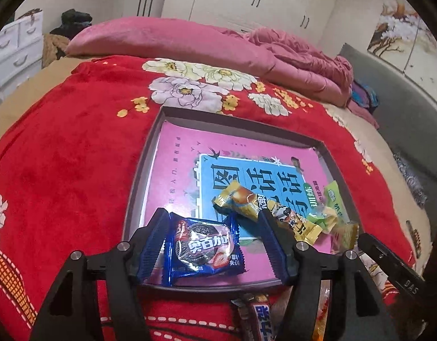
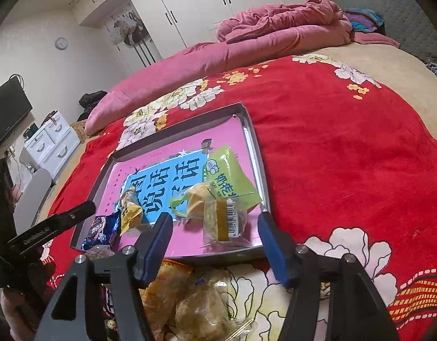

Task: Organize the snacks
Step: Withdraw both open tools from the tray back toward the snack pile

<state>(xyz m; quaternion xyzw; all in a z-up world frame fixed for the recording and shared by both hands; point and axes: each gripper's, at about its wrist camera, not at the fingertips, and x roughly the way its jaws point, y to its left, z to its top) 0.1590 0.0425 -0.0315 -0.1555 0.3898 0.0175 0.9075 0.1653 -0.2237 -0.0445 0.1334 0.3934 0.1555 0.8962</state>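
Observation:
A shallow grey box [image 1: 138,170] with a pink book inside lies on the red blanket; it also shows in the right wrist view [image 2: 258,153]. My left gripper [image 1: 212,227] is open over the box's near edge, a blue Oreo packet [image 1: 204,248] lying between its fingers, against the left finger. Yellow snack packets [image 1: 275,210] and a green packet [image 1: 332,199] lie in the box to the right. My right gripper [image 2: 215,221] is open and empty at the box's near edge, in front of a clear wrapped cake [image 2: 227,221] and the green packet [image 2: 229,176].
Several loose snacks [image 2: 195,298] lie on the blanket below the right gripper. A blue snack bar [image 1: 261,321] lies below the left gripper. A pink quilt [image 1: 190,42] is piled at the bed's far side. White drawers [image 2: 50,142] stand at the left.

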